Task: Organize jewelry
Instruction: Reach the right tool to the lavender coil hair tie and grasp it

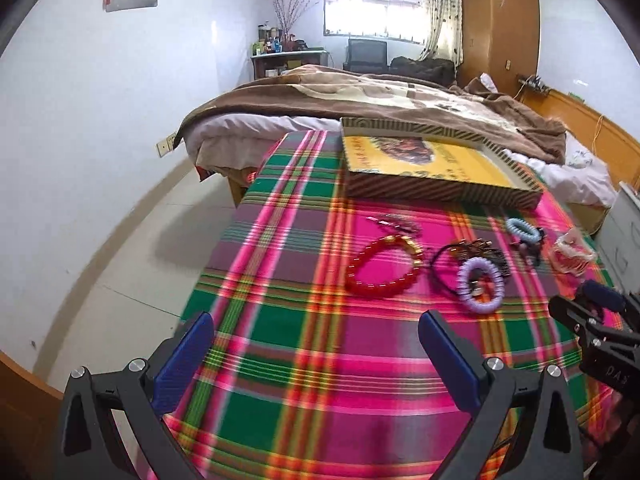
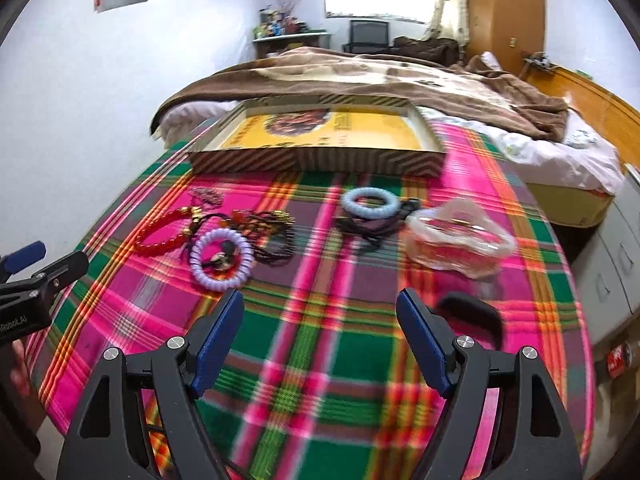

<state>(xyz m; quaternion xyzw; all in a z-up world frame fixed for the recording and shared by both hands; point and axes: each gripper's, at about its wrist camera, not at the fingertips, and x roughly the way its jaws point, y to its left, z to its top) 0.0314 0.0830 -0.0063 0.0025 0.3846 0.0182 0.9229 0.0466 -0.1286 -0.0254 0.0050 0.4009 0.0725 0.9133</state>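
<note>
On a plaid cloth lie a red bead bracelet, a lilac coil bracelet, dark bead strings, a pale blue bracelet and a clear plastic case. A shallow yellow-lined box stands behind them. My left gripper is open and empty, short of the red bracelet. My right gripper is open and empty, in front of the jewelry; it also shows in the left wrist view.
The plaid-covered table drops to a tiled floor on the left. A bed with a brown blanket lies behind. White drawers stand at the right.
</note>
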